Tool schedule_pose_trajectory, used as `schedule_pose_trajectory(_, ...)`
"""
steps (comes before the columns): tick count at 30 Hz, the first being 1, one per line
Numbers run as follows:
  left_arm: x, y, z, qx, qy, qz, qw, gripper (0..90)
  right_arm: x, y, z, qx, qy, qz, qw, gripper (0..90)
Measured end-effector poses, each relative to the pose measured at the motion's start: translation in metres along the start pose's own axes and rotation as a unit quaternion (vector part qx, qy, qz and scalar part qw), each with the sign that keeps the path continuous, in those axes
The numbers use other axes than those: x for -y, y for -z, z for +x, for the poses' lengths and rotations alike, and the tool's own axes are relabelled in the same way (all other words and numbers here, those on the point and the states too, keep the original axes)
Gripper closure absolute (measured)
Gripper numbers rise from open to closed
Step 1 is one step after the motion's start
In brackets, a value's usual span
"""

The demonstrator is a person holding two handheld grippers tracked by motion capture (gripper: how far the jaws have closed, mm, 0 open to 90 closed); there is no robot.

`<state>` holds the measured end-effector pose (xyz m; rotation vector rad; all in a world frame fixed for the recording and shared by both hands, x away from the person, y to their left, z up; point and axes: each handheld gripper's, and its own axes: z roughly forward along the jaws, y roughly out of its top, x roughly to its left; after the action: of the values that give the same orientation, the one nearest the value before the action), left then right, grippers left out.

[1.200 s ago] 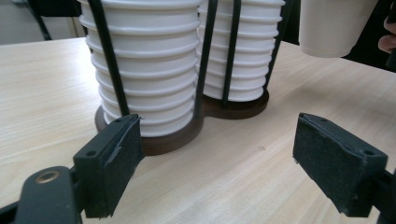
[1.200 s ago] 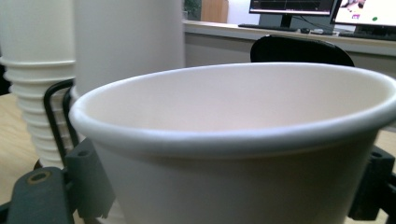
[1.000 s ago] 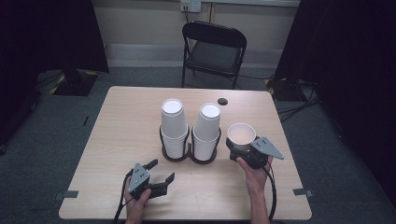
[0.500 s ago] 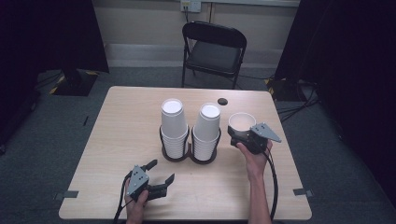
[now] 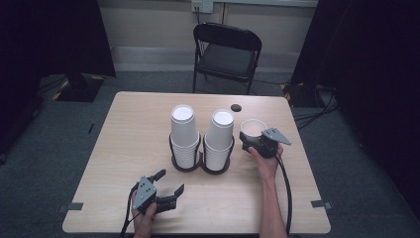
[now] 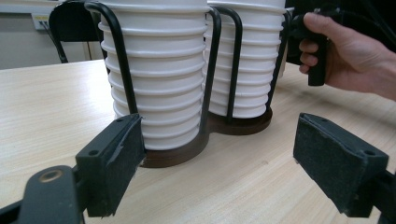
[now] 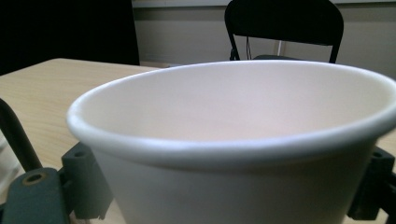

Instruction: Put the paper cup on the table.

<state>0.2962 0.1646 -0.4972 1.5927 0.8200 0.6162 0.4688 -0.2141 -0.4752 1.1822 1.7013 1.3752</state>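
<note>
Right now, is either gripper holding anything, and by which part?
The right gripper holds a single white paper cup upright, its jaws on opposite sides of the cup's wall below the rim. The left gripper is open and holds nothing.

Two cup stacks [image 5: 184,134] [image 5: 220,138]; one loose cup [image 5: 253,129]; one holder [image 5: 198,166]; one chair [image 5: 226,57]; two hand-held grippers [image 5: 169,182] [image 5: 246,143]

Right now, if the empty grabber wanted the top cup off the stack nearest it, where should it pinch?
Probably the wall just under the rim of the top cup, coming from above the left stack. Lower down, the black wire holder bars the sides. The left gripper is open and empty.
</note>
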Motion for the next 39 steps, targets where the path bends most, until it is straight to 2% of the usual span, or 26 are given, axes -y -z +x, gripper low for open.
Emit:
schedule_pose_trajectory(5,0.000,0.001,-0.001,-0.003,-0.006,-0.004,1.0000,15.9,0.008,-0.005,0.005,-0.008,-0.001,0.011,0.9999,11.7)
schedule_pose_trajectory(6,0.000,0.001,-0.001,-0.003,-0.007,-0.005,1.0000,15.9,0.010,-0.005,0.005,-0.007,-0.004,0.005,1.0000,11.6)
schedule_pose_trajectory(9,0.000,0.001,-0.001,-0.007,0.002,-0.005,1.0000,15.9,0.010,-0.005,0.006,-0.008,0.000,0.007,0.9999,11.6)
schedule_pose_trajectory(15,0.001,0.001,-0.001,-0.007,0.006,-0.007,0.9999,16.0,0.008,0.000,0.003,-0.008,0.003,0.033,0.9994,11.5)
schedule_pose_trajectory(16,0.001,0.001,0.000,-0.006,0.005,-0.008,0.9999,16.0,0.009,0.000,0.002,-0.005,0.006,0.046,0.9989,12.3)
schedule_pose_trajectory(22,0.001,0.001,0.000,-0.006,0.005,-0.008,0.9999,16.0,0.009,0.001,0.000,-0.001,0.003,0.061,0.9981,12.8)
schedule_pose_trajectory(24,0.001,0.001,0.000,-0.005,0.004,-0.009,0.9999,16.0,0.013,0.000,-0.001,-0.002,0.005,0.085,0.9963,13.3)
schedule_pose_trajectory(27,0.001,0.002,0.000,-0.006,0.006,-0.010,0.9999,16.0,0.018,-0.002,-0.002,-0.009,-0.004,0.103,0.9946,13.8)
schedule_pose_trajectory(32,0.001,0.001,0.000,-0.003,0.008,-0.009,0.9999,16.0,0.019,0.000,-0.001,0.001,0.006,0.120,0.9928,14.1)
schedule_pose_trajectory(39,0.001,0.001,0.000,-0.003,0.009,-0.009,0.9999,16.0,0.021,0.006,-0.001,0.011,0.009,0.122,0.9924,14.5)
